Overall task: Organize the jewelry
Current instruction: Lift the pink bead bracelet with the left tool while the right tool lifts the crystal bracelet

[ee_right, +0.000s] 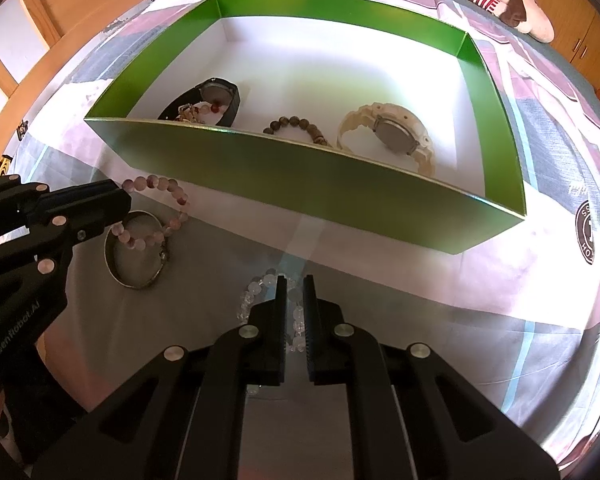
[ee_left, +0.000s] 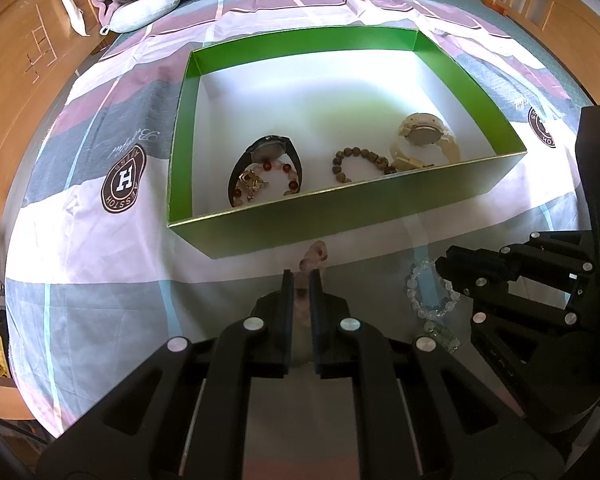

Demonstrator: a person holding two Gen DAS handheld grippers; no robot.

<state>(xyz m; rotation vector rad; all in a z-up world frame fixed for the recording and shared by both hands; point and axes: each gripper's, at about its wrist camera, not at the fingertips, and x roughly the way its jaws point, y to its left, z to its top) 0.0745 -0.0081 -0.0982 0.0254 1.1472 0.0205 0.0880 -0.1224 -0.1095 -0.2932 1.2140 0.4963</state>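
Watches (ee_left: 266, 160) in box (ee_left: 340, 220), bracelets (ee_right: 156, 208) before

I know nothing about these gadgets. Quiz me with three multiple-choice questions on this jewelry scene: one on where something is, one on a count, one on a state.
1. Where does the pink bead bracelet lie?
A. inside the green box
B. on the bedspread in front of the box
C. on the pillow

2. How many watches lie in the green box?
A. one
B. two
C. four

3. What are the fingers of the right gripper doing?
A. closing around the clear bead bracelet
B. holding a watch
C. spread wide over the box

Answers:
1 B, it lies outside the box's near wall, at the left gripper, partly over a metal bangle.
2 B, a black watch and a cream watch.
3 A, clear beads show in the narrow gap between them.
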